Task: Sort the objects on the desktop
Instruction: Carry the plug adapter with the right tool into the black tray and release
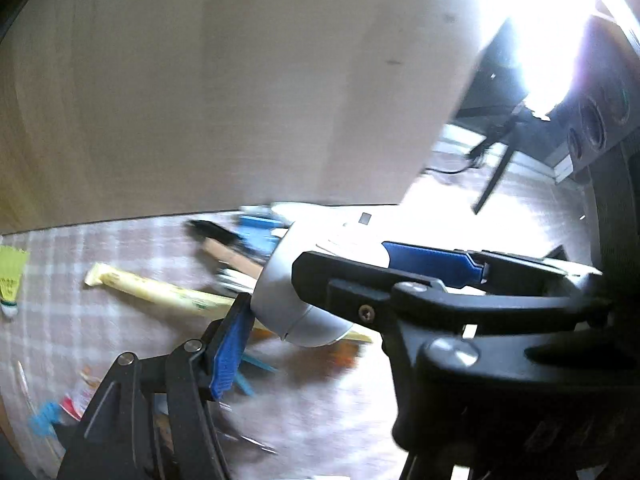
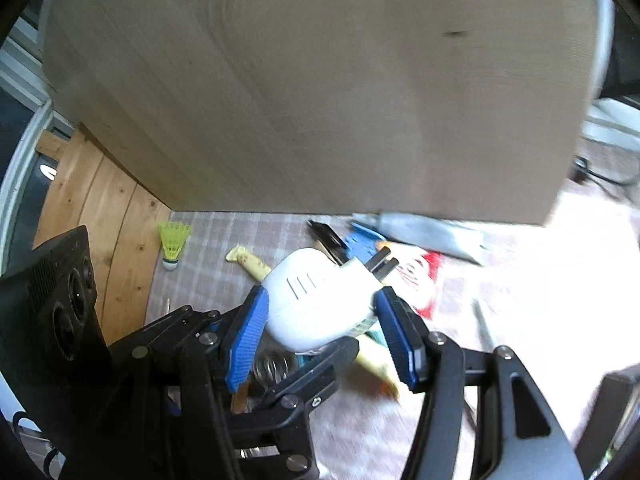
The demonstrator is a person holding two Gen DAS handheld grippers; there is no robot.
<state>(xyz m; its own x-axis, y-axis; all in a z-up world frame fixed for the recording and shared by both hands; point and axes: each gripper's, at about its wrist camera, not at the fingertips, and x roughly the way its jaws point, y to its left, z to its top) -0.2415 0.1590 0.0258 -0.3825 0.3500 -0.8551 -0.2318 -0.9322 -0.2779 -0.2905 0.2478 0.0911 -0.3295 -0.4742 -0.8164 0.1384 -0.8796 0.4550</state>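
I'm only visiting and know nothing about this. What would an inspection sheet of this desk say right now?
Surface: checked cloth, blurred; a large wooden panel stands behind it.
Job's things: white plug adapter, gripped from two sides.
Clutter: yellow shuttlecock, cream tube, grey tube, red-and-white packet; the rest is too blurred to name.
Grippers: left gripper and right gripper both have their jaws closed on the adapter.
Cables: black cable past the panel.
Surroundings: wooden planks; strong glare.
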